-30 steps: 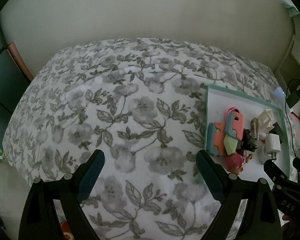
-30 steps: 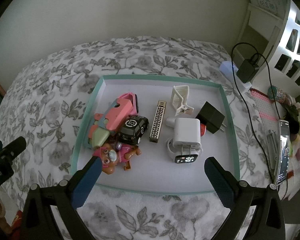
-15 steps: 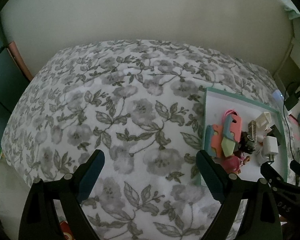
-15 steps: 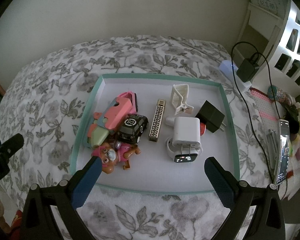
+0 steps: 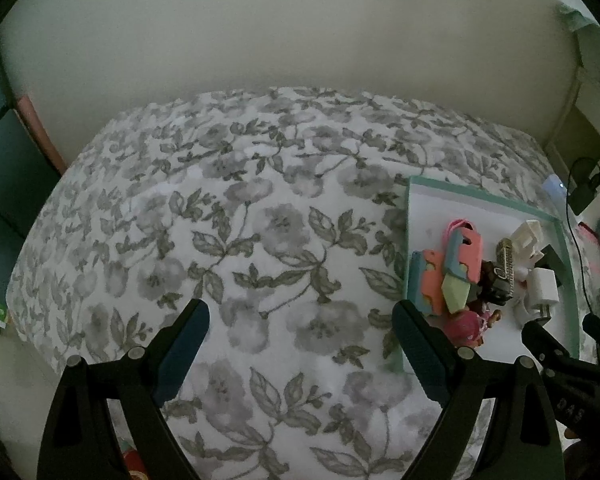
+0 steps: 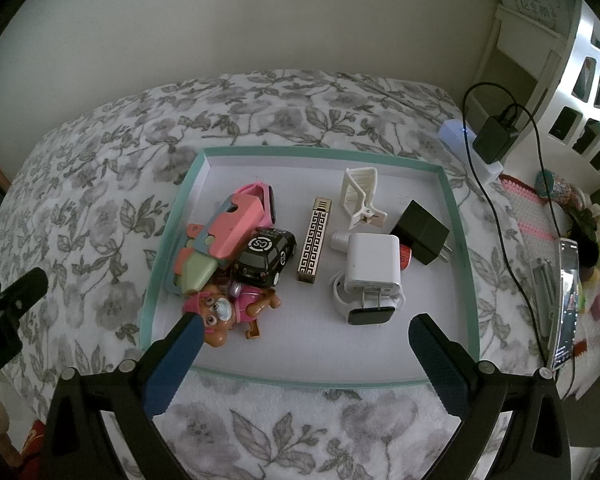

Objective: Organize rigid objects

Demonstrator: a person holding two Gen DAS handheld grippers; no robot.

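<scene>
My landmark is the teal-rimmed tray [image 6: 460, 216] lying on the flower-print bed [image 6: 100, 208]. My right gripper [image 6: 304, 336] hangs over the tray's near edge with its jaws spread wide and nothing between them. My left gripper [image 5: 300, 320] hovers over bare bedspread to the left of the tray, jaws equally wide and empty.

Inside the tray, the left side holds a heap: a pink and green toy [image 6: 224, 236], a black toy car [image 6: 266, 256] and a pink pup figure [image 6: 224, 312] nearest me. At the middle lies a gold patterned bar [image 6: 314, 240]. Right of it sit a white clip [image 6: 362, 196], a black plug [image 6: 422, 230] and a white charger [image 6: 374, 262] resting on a smartwatch [image 6: 370, 314].
</scene>
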